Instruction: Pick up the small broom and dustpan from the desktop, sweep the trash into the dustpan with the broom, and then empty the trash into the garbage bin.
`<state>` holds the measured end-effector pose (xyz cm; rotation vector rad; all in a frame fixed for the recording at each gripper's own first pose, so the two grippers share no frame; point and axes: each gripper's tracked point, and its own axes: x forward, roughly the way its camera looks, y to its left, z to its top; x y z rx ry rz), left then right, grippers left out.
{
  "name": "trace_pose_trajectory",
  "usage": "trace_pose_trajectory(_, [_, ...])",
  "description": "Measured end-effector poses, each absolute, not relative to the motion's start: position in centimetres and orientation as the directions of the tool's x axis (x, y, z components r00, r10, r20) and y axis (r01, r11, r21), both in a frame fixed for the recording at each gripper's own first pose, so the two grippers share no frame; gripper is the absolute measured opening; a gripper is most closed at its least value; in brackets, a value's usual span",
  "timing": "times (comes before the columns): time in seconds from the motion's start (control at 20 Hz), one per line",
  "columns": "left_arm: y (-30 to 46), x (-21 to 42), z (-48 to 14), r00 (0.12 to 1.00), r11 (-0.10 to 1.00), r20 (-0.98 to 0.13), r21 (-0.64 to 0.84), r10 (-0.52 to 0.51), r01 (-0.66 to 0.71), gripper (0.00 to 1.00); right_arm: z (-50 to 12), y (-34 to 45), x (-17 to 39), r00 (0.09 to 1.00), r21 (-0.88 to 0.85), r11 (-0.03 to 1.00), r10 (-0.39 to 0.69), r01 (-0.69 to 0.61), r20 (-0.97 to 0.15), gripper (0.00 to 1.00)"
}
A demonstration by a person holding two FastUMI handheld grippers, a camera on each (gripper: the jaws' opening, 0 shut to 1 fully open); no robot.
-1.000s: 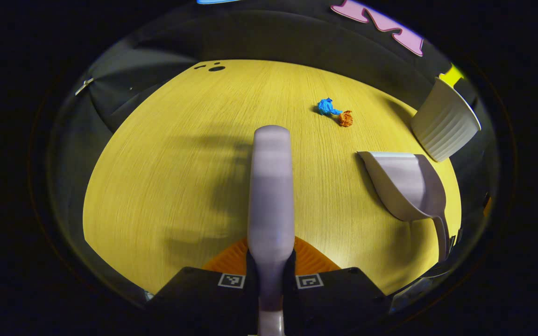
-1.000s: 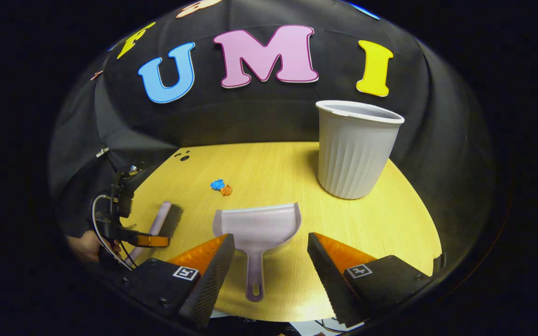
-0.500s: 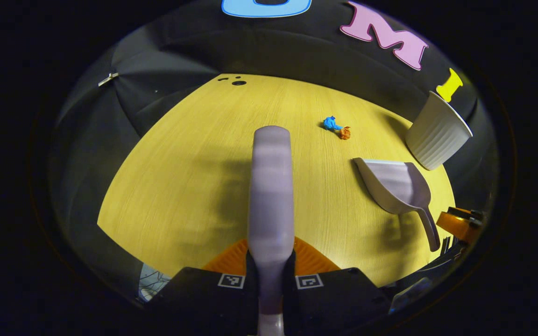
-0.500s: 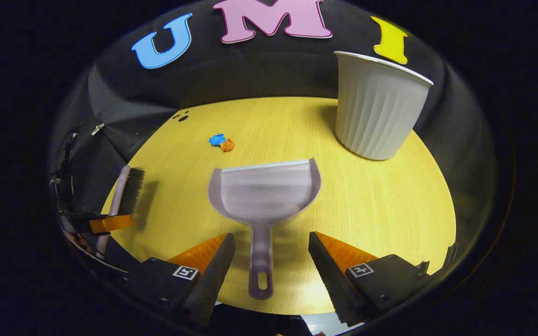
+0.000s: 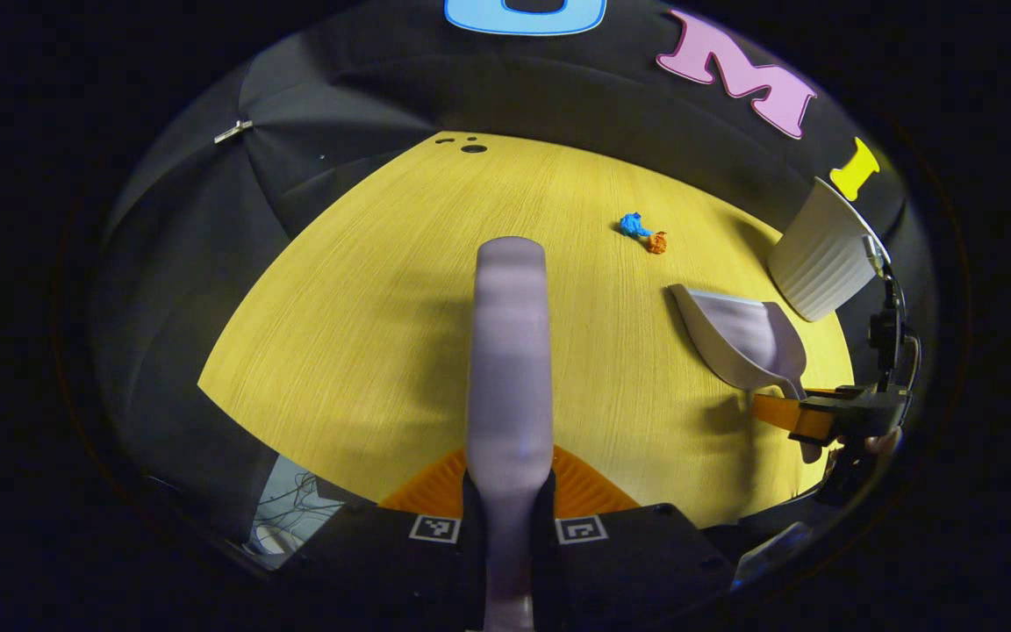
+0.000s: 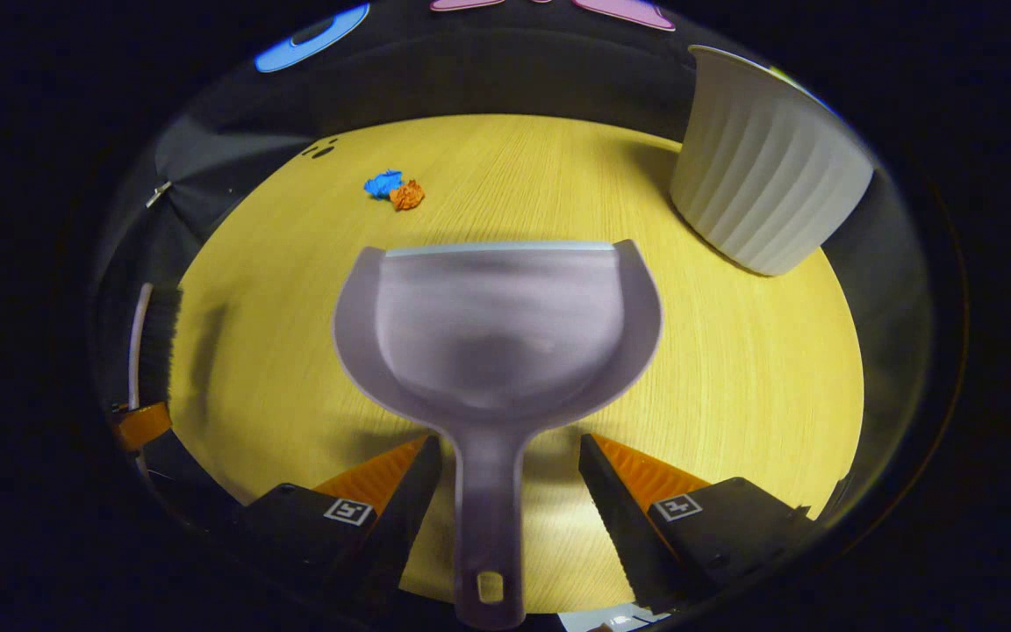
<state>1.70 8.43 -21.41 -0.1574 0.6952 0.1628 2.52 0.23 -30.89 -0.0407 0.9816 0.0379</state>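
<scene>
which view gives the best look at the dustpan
The right gripper view: the dustpan sits large and centred, pan and handle both visible. The left gripper view shows it smaller, off to the side, seen at an angle, its handle partly hidden.

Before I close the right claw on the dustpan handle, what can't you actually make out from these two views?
- Broom bristles: left gripper view, hidden under its own back.
- Dustpan handle end: right gripper view, cut off by the lower edge.
- Garbage bin inside: both views show just its ribbed wall.
- Blue and orange scraps: too small to identify.
</scene>
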Motion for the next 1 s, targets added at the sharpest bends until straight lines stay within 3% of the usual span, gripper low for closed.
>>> trace_pose_trajectory(0.2, [8.5, 2.2, -21.1, 0.749, 0.968, -0.653, -0.099, 0.111, -0.230, 0.25, -31.4, 0.3, 3.7, 0.550, -0.022, 0.998, 0.012, -0.054, -0.835, 0.92])
trace_pose_trajectory(0.25, [8.4, 2.3, -21.0, 0.750, 0.967, -0.652, -0.098, 0.115, -0.234, 0.25, -31.2, 0.4, 3.9, 0.545, -0.022, 0.998, 0.010, -0.052, -0.838, 0.80])
trace_pose_trajectory(0.35, [8.5, 2.4, -20.7, 0.748, 0.967, -0.652, -0.089, 0.124, -0.238, 0.24, -31.0, 0.1, 3.6, 0.543, -0.018, 0.999, 0.008, -0.042, -0.840, 0.70])
trace_pose_trajectory(0.5, [8.2, 3.0, -20.5, 0.743, 0.971, -0.658, -0.074, 0.124, -0.228, 0.25, -30.6, -0.3, 3.3, 0.516, 0.011, 1.000, 0.020, -0.022, -0.856, 0.41])
trace_pose_trajectory(0.55, [8.1, 3.6, -20.6, 0.741, 0.973, -0.661, -0.068, 0.122, -0.221, 0.25, -30.7, -0.3, 3.4, 0.506, 0.024, 0.999, 0.038, -0.035, -0.862, 0.36])
trace_pose_trajectory(0.6, [8.0, 4.1, -20.5, 0.739, 0.976, -0.663, -0.062, 0.116, -0.209, 0.25, -30.6, -0.3, 3.4, 0.501, 0.040, 0.998, 0.059, -0.048, -0.863, 0.40])
trace_pose_trajectory(0.8, [7.6, 7.5, -19.8, 0.736, 0.987, -0.670, -0.035, 0.092, -0.155, 0.25, -30.5, -0.3, 3.5, 0.494, 0.094, 0.992, 0.124, -0.084, -0.860, 0.33])
trace_pose_trajectory(0.85, [7.5, 8.5, -19.6, 0.736, 0.990, -0.672, -0.026, 0.086, -0.139, 0.25, -30.5, -0.2, 3.6, 0.499, 0.105, 0.990, 0.138, -0.094, -0.856, 0.33])
trace_pose_trajectory(0.9, [7.4, 9.5, -19.4, 0.732, 0.992, -0.677, -0.018, 0.078, -0.122, 0.25, -30.5, -0.2, 3.5, 0.504, 0.111, 0.987, 0.155, -0.117, -0.850, 0.40])
trace_pose_trajectory(1.0, [6.9, 11.8, -19.1, 0.718, 0.995, -0.694, -0.037, 0.045, -0.098, 0.25, -30.5, -0.5, 3.2, 0.503, 0.112, 0.978, 0.186, -0.173, -0.844, 0.37])
